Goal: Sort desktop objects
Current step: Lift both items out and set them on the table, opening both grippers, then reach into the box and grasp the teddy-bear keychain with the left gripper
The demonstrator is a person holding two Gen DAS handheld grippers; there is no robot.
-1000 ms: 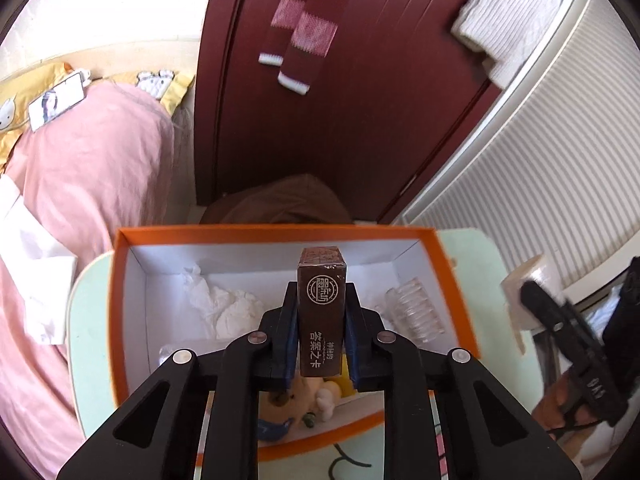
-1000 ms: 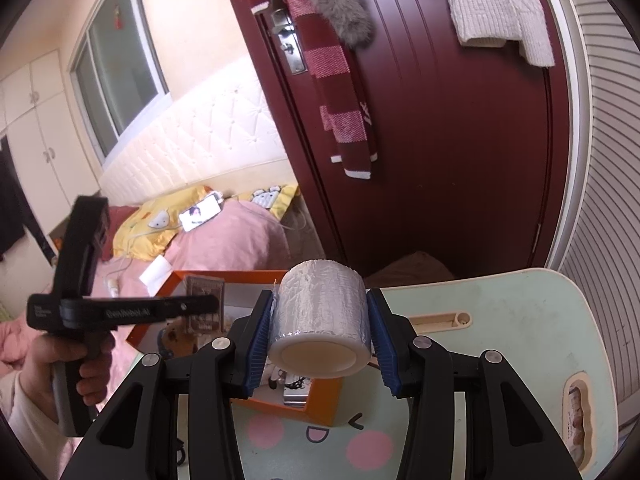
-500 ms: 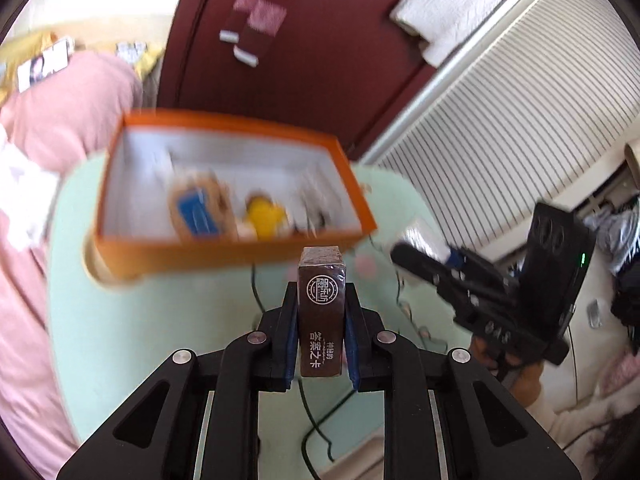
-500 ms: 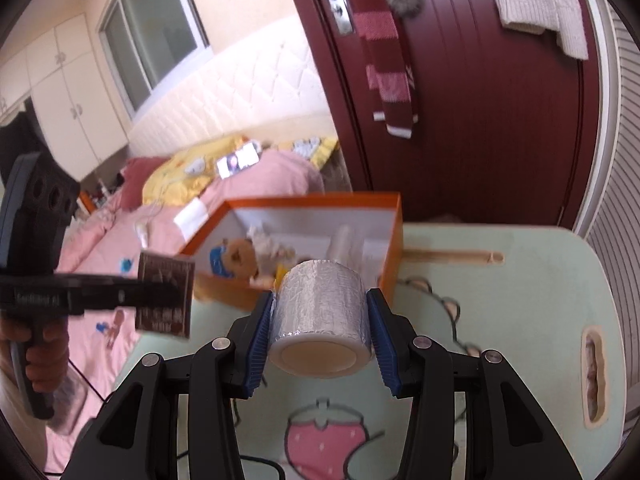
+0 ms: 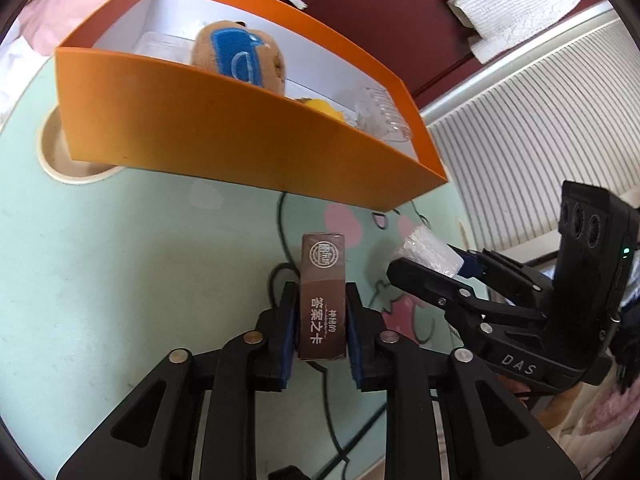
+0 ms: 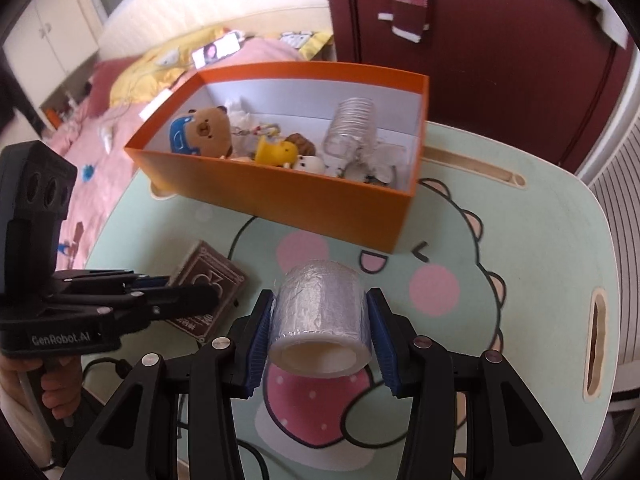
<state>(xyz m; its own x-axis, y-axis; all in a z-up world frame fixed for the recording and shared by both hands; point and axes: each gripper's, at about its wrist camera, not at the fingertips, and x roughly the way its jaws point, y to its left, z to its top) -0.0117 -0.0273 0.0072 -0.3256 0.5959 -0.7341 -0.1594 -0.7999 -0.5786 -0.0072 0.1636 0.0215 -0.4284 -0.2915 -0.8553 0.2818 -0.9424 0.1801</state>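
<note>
1. The right gripper (image 6: 320, 322) pinches a clear-wrapped tape roll (image 6: 322, 312) between its blue pads, above the mint-green table (image 6: 520, 320), on the near side of the orange box (image 6: 280, 200).
2. The left gripper (image 5: 322, 320) clamps a brown card box (image 5: 323, 296) standing on end, also short of the orange box (image 5: 240, 136).
3. Inside the orange box lie a brown bear plush (image 6: 204, 132), a yellow toy (image 6: 276, 152) and a clear ribbed cup (image 6: 352, 126).
4. Behind the orange box stands a dark red door (image 6: 480, 40).
</note>
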